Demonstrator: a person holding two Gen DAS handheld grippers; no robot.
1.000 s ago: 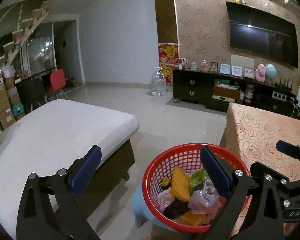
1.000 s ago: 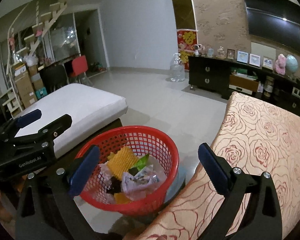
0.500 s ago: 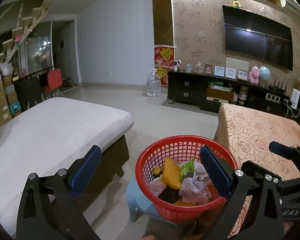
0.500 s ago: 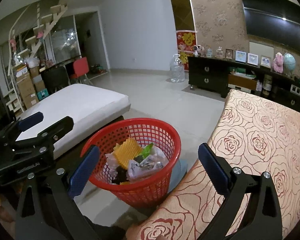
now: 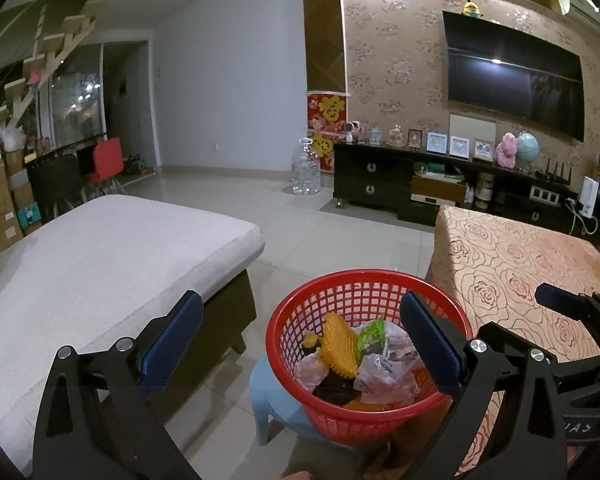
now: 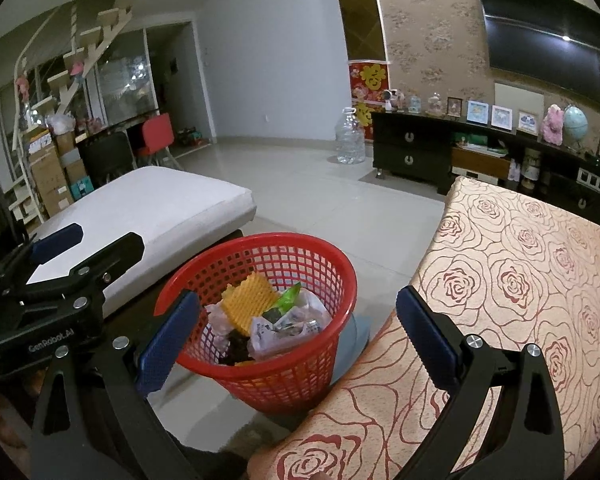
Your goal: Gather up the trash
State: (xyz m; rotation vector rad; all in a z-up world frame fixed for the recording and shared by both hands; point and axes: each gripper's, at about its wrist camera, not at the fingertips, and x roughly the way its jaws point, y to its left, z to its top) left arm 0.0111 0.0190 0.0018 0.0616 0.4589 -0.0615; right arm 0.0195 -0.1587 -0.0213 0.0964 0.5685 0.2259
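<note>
A red mesh basket (image 5: 364, 284) (image 6: 332, 258) stands on a pale blue stool (image 5: 272, 396) between the sofa and the table. Inside lie a yellow foam net (image 5: 342, 344) (image 6: 247, 300), a green wrapper (image 5: 370, 330) (image 6: 288, 294), clear plastic bags (image 5: 384, 376) (image 6: 276, 330) and something dark. My left gripper (image 5: 300, 344) hangs open above and in front of the basket, with nothing between its blue pads. My right gripper (image 6: 298, 336) is open too, empty, over the basket's near right side and the table edge.
A white cushioned sofa (image 5: 100, 256) (image 6: 160, 204) is on the left. A table with a rose-patterned cloth (image 5: 512, 264) (image 6: 520, 288) is on the right. Tiled floor, a water jug (image 5: 306, 172) and a dark TV cabinet (image 5: 420, 184) lie beyond.
Both grippers have pulled back and up from the basket, so it looks smaller and lower in both views. Both stay open.
</note>
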